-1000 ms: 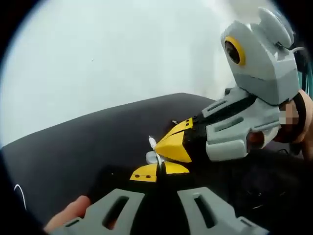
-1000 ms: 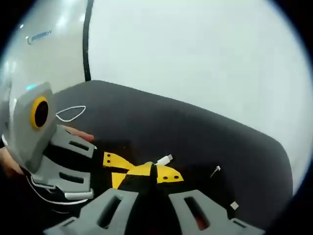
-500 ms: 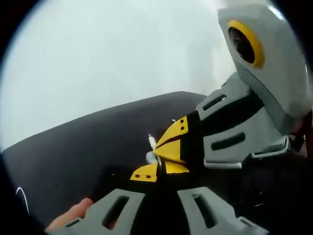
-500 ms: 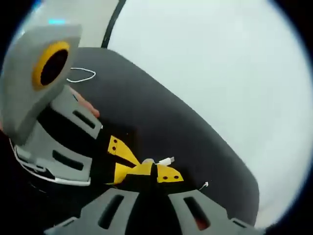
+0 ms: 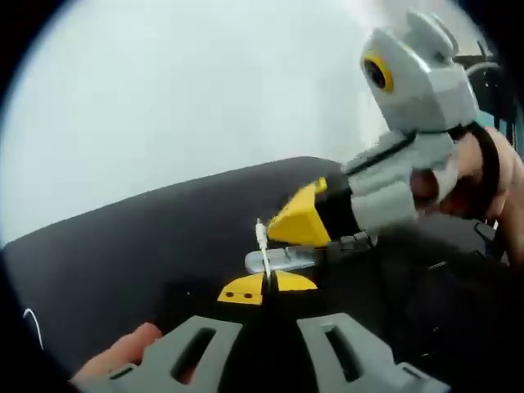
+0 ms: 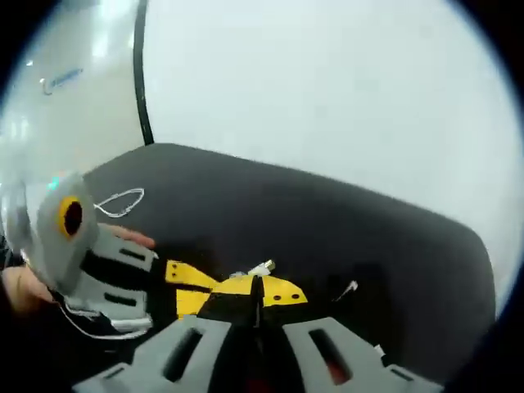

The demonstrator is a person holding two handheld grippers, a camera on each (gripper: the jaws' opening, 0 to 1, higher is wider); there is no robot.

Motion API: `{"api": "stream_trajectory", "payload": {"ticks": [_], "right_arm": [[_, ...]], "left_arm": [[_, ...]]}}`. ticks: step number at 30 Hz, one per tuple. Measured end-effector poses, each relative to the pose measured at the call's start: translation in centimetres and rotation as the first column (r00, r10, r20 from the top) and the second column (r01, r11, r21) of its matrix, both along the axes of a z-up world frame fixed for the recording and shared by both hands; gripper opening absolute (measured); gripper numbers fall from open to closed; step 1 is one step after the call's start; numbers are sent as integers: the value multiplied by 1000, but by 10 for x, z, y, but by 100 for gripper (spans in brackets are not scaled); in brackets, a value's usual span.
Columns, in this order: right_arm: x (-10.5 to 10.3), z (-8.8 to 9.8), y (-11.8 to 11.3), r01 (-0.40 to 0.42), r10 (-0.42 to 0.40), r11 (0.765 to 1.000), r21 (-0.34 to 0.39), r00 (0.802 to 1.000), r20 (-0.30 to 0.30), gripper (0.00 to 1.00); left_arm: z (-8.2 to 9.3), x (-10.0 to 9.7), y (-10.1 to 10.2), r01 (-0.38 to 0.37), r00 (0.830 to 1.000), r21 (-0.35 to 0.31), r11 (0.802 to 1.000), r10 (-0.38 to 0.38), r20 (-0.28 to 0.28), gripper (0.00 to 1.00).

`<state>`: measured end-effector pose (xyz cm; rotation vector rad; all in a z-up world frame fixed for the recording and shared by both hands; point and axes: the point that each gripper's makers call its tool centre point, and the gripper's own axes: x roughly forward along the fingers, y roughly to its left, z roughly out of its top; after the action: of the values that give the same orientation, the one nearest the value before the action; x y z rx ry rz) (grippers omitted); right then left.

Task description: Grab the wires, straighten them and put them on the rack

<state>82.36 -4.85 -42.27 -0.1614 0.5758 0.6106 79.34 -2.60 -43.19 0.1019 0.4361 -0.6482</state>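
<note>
White and thin, a short cable with a silver plug (image 5: 274,259) is pinched between two yellow-tipped grippers above the black tabletop (image 5: 123,246): the left gripper (image 5: 267,288) clenched near its tip, the right gripper (image 6: 255,291) closed on it alongside. Light and limp, it is probably best held close to the stiffer plug.

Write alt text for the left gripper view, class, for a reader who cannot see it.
Two grey tongs with yellow tips meet over a dark tabletop: the left tongs, rising from the bottom, are shut on a thin white wire with a silver plug, and the right tongs reach in from the right beside that plug. A pale wall fills the background.
</note>
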Motion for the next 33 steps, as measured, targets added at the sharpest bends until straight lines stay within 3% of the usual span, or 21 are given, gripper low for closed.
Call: {"api": "stream_trajectory", "payload": {"ticks": [4,6,8,9,13,16,17,18,20,22,23,24,25,27,28,33], "right_arm": [[-2,3,0,-43,44,999,-29,999,32,0],[-3,3,1,-46,47,998,-30,998,37,0],[-6,3,2,-40,40,999,-16,999,19,0],[-6,3,3,-35,36,999,-14,999,12,0],[-7,3,5,-59,61,997,-60,997,36,0],[-8,6,1,-66,68,996,-55,997,33,0],[-8,7,0,-47,47,999,-26,999,13,0],[-4,13,-2,-37,37,999,-8,999,32,0],[-2,18,-4,-45,46,999,-6,998,50,0],[-4,20,-5,-33,33,999,13,998,48,0],[-6,20,-2,-24,23,999,32,999,43,1],[-9,17,2,-26,26,999,41,999,22,2],[-10,13,4,-4,5,999,54,1000,-3,4],[-2,5,4,65,-61,995,73,997,-56,6],[0,4,5,62,-58,995,75,997,-51,5],[1,5,6,62,-56,993,96,997,-60,4]], "left_arm": [[-1,-1,1,4,1000,-24,1000,-4,-29,0],[0,-2,2,36,999,30,999,-36,10,1],[2,-5,4,56,998,65,996,-56,8,2],[4,-9,1,98,995,50,994,-98,-4,2],[16,-6,11,55,997,-78,995,-59,-56,4],[15,-4,11,64,997,-65,996,-66,-33,15],[23,3,12,22,1000,-105,994,-21,6,15],[29,6,9,15,999,-135,991,-10,41,14],[27,10,7,-17,998,-109,994,24,62,10],[14,16,10,-35,993,46,998,30,114,5],[7,14,6,-14,994,71,997,7,106,5],[5,13,2,-17,995,46,999,13,100,5],[13,16,2,-5,989,31,1000,1,148,5],[9,12,6,-24,998,-12,1000,24,58,5],[15,14,8,-38,997,-50,998,41,69,5],[16,15,4,-34,994,-40,999,38,101,5]]}}
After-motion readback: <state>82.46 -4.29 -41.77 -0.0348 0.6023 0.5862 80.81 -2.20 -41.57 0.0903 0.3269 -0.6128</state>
